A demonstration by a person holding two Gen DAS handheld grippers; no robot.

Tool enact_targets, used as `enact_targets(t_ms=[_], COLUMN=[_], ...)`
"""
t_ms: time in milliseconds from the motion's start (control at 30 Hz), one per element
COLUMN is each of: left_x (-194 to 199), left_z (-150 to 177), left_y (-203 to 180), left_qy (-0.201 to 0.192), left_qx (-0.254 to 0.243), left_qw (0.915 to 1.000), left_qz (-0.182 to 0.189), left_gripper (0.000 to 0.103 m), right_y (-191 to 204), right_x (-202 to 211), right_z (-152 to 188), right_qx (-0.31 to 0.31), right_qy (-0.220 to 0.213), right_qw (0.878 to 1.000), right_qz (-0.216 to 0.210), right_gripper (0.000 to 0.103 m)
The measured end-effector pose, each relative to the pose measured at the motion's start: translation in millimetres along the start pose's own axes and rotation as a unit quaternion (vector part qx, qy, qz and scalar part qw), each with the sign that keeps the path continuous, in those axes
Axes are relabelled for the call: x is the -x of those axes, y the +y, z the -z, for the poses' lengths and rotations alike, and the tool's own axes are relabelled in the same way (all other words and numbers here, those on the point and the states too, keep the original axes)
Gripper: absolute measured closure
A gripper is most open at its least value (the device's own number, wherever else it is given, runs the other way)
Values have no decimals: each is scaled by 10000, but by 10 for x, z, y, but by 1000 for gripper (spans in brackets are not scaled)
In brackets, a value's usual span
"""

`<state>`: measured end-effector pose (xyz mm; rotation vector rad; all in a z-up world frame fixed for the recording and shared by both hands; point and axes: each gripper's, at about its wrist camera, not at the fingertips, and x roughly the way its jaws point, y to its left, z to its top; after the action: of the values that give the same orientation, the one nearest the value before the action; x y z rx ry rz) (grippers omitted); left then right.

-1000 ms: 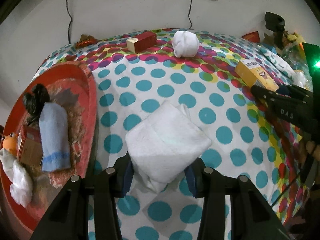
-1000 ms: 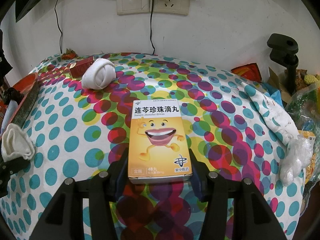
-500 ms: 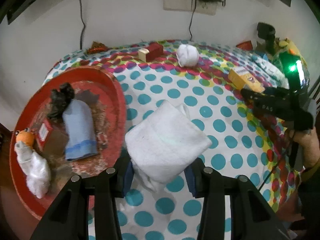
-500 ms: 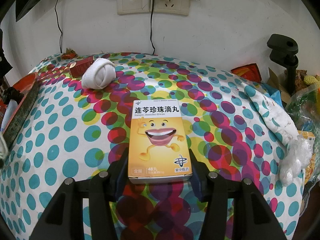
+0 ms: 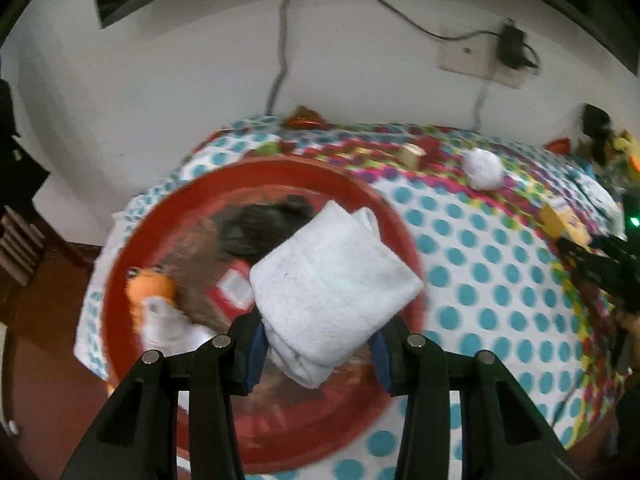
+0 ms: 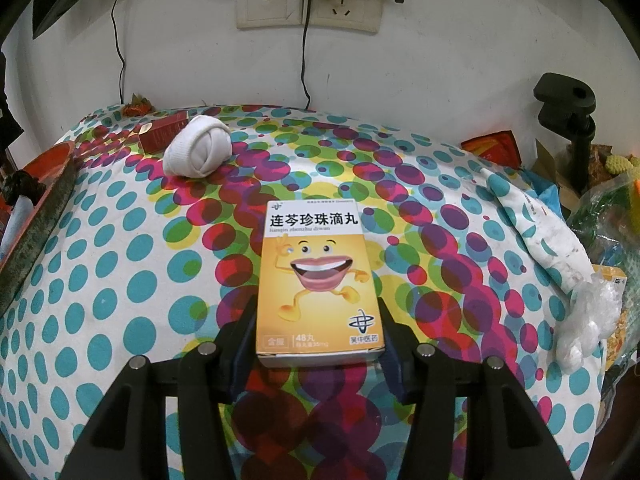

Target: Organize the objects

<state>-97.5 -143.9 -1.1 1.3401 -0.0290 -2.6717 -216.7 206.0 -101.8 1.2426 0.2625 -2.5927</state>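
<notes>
1. A folded white cloth is grasped between the pads of the left claw and is held above the round red tray at the left of the tabletop.
2. A yellow cardboard medicine box with a cartoon mouth is clenched by the right claw near the middle of the dotted tablecloth.
3. A rolled white sock is seen far left on the cloth, just beside a small red box.
</notes>
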Motion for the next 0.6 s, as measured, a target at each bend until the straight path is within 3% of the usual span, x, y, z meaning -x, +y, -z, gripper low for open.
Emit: enact_targets(t_ms=[600], left_x=[-543], left_z=[-223], left_y=[1038], left_qy=[278], left_qx=[760], left_qw=[9951], left_qz=[-566], left_gripper=[62], right_y=[12], right_x=[-2], right_z=[-13], right_qx=[17], right_qy=[-6], right_qw=[10000], right_qz=[27], right_gripper=[49])
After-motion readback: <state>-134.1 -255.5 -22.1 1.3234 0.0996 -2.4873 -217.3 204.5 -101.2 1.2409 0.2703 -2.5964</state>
